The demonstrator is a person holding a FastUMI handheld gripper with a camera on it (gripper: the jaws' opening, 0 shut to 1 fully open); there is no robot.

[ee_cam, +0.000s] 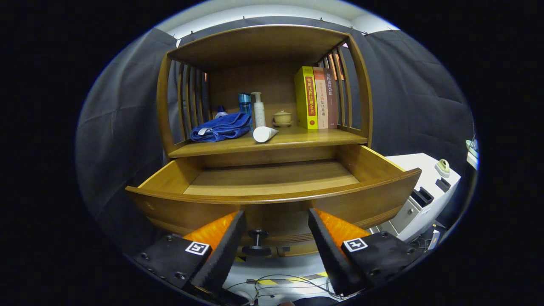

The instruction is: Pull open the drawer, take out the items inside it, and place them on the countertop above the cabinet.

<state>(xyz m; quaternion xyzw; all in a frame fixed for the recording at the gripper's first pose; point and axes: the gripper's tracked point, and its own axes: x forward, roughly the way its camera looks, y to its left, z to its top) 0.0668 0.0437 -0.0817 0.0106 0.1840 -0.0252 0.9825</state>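
The wooden cabinet's drawer (272,199) stands pulled out toward me, and its inside bottom shows bare wood. On the countertop (306,138) above it lie a folded blue towel (222,127) and a white tube (264,134) on its side. Behind them stand a white pump bottle (258,109), a blue bottle (244,103) and a small lidded cup (282,117). My gripper (276,216) is open, fingers spread in front of the drawer's front panel, with nothing between them. The drawer's dark knob (257,242) sits low between the fingers.
Three upright books (316,97) stand at the right of the countertop against the slatted side. A white machine (425,195) sits right of the drawer. Cables and striped tape (280,281) lie on the floor below. Black cloth surrounds the cabinet.
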